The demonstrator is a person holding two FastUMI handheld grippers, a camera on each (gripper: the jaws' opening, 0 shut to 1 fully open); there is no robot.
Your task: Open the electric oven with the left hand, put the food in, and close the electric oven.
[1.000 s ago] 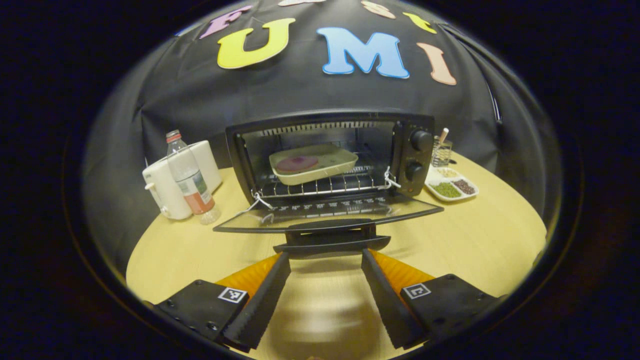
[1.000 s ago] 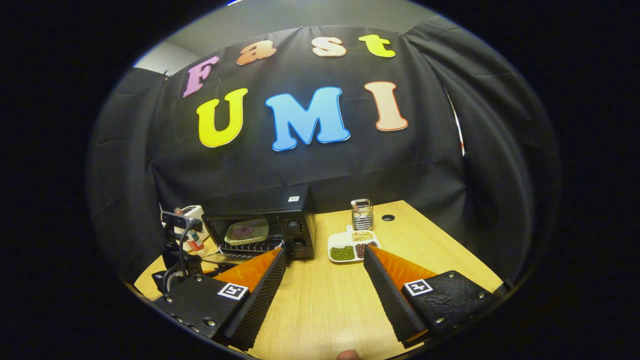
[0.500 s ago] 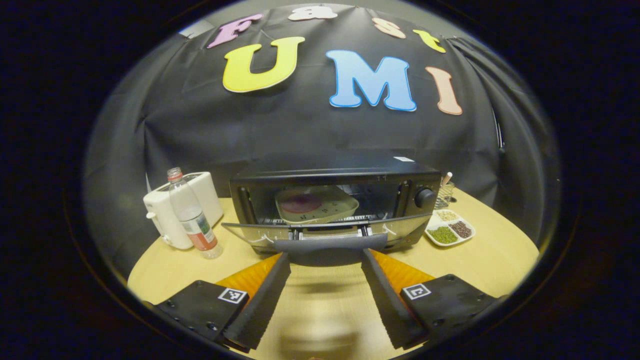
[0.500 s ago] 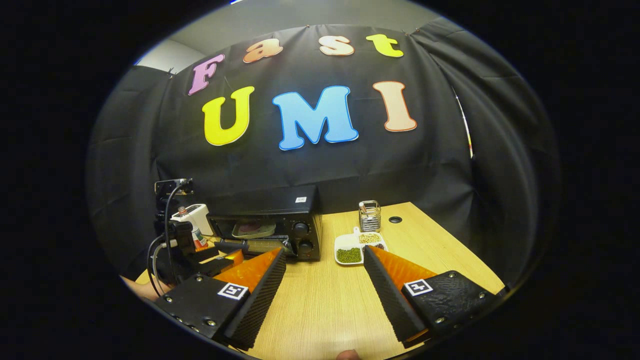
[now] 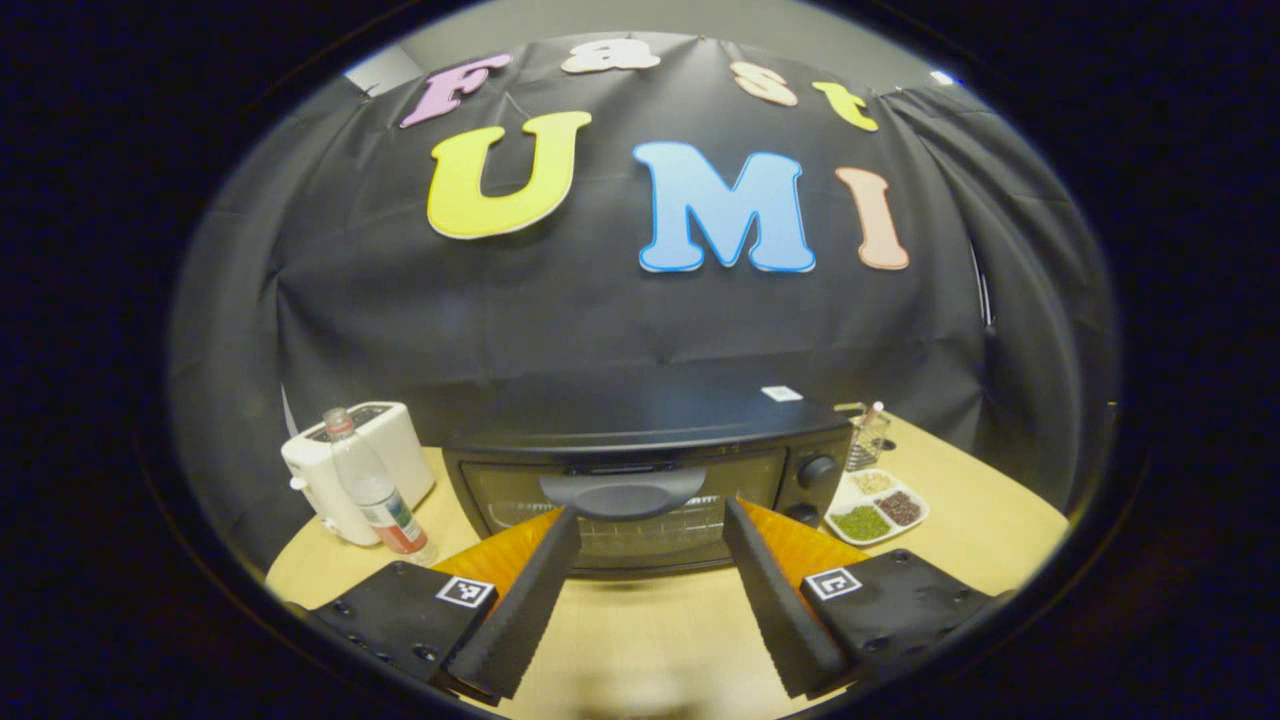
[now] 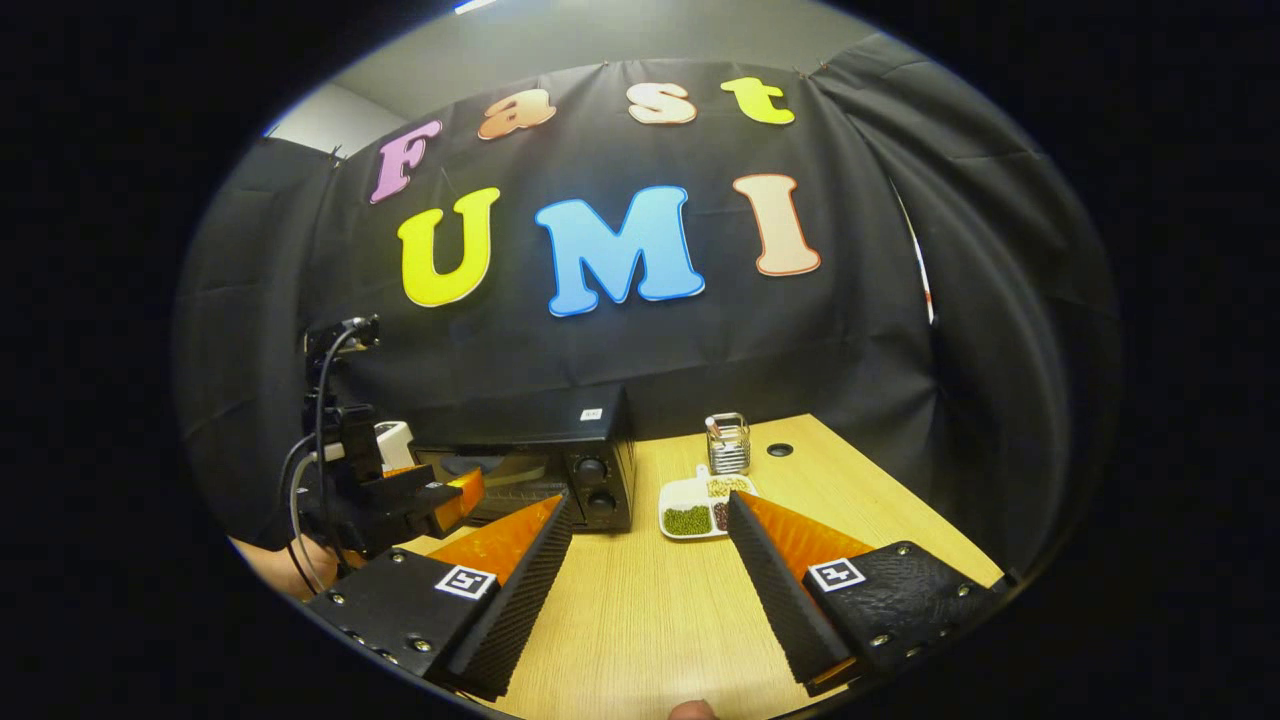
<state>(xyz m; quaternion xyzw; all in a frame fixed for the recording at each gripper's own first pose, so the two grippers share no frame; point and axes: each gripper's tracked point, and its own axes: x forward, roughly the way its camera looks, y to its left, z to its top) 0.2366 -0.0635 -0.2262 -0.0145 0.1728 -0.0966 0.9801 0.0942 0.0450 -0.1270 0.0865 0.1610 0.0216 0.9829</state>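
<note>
The black electric oven [image 5: 640,470] stands on the wooden table with its glass door upright and shut against the body. The door's grey handle [image 5: 622,492] runs along the top edge. My left gripper [image 5: 650,512] is open right in front of the door, its fingertips just under the two ends of the handle and not pressing on it. The food dish is hidden behind the dark glass. In the right gripper view the oven [image 6: 560,465] sits at the left, with the left gripper [image 6: 405,500] in front of its door. My right gripper [image 6: 650,505] hangs open over the table, holding nothing.
A white toaster [image 5: 345,465] and a plastic bottle [image 5: 375,495] stand left of the oven. Right of it are a divided dish of beans [image 5: 875,505] and a wire holder [image 5: 868,435]. The table [image 6: 850,500] has a cable hole [image 6: 779,450] at the back.
The oven door has swung up from lying flat open to shut, with my left gripper rising and moving in behind its handle. The right gripper has barely moved.
</note>
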